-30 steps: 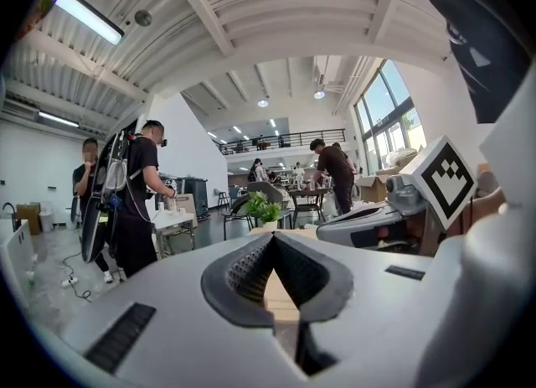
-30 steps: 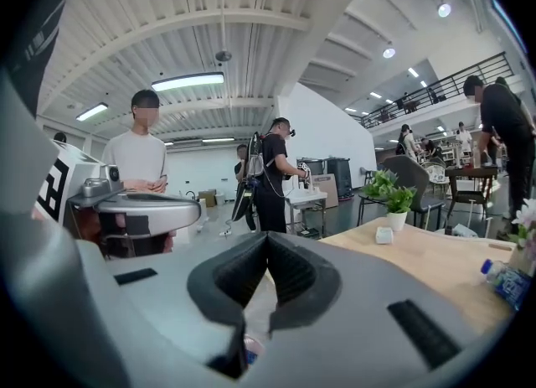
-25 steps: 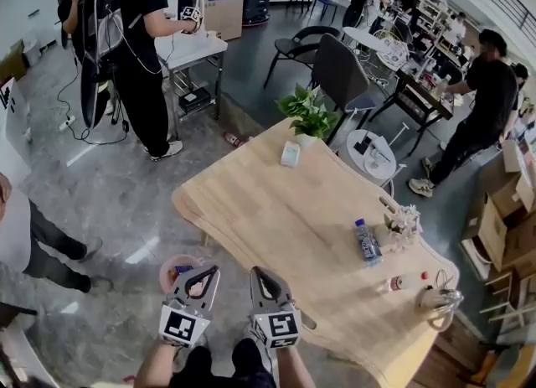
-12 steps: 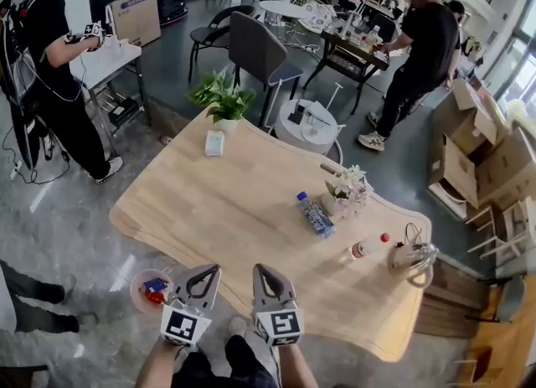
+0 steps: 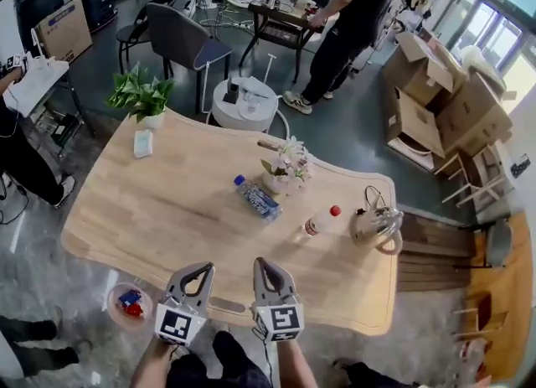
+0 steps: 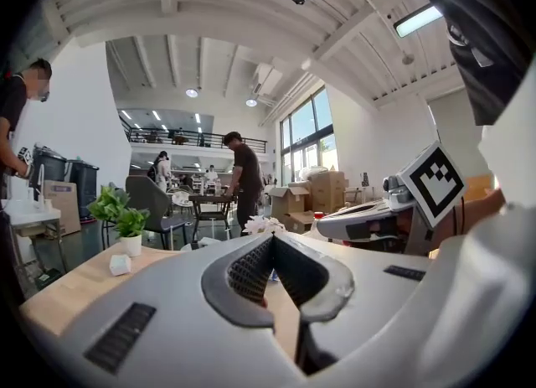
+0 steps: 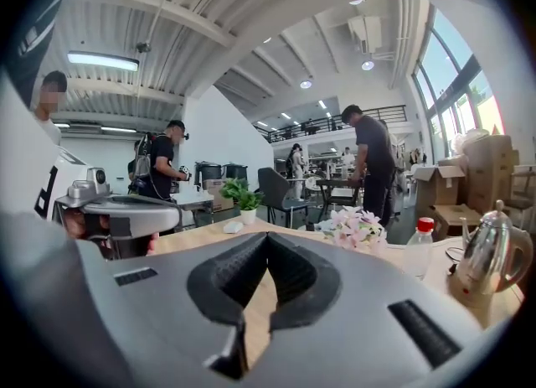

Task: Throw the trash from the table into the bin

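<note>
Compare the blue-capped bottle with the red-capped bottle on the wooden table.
Cap: the blue-capped bottle has a blue cap, the red-capped bottle a red one.
Pose: the blue-capped bottle lies on its side; the red-capped bottle stands upright, as the right gripper view shows.
Label: the blue-capped bottle carries a blue wrap; the red-capped bottle looks plain and pale.
Both are plastic bottles on the table, near the flowers.

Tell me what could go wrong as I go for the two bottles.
The blue-label bottle lies close beside the flower pot, so a reach may knock the flowers. The red-cap bottle lies on its side near the kettle and may roll if nudged. Both the left gripper and right gripper are shut; open them first.
</note>
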Motion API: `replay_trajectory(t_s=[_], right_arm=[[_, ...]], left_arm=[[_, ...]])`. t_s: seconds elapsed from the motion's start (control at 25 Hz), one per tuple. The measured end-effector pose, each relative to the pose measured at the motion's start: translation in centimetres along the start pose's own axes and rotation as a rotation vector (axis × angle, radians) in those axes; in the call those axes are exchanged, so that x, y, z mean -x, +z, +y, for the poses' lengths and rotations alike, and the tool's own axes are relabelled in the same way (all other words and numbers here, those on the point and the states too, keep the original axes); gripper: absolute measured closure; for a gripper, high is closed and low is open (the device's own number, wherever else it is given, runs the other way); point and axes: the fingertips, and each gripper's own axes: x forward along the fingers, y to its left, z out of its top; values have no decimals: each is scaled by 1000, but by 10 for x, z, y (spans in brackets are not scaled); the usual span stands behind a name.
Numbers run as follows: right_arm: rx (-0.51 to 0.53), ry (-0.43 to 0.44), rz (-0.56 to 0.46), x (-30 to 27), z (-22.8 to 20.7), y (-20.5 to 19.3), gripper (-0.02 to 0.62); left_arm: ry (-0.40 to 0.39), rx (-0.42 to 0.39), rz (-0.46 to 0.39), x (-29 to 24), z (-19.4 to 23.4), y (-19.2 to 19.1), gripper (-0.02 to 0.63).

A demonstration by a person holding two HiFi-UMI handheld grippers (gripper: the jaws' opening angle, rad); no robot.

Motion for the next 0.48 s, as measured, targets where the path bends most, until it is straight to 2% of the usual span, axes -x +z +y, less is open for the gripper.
replay_trajectory(t_s=[0.28, 0.48], right_arm=[[-23, -141, 18, 21, -74, -21, 591], [-34, -235, 18, 24, -122, -30, 589]], left_arm=[[-98, -25, 11, -59, -35, -5, 600], [-133, -14, 25, -91, -45, -13, 600]])
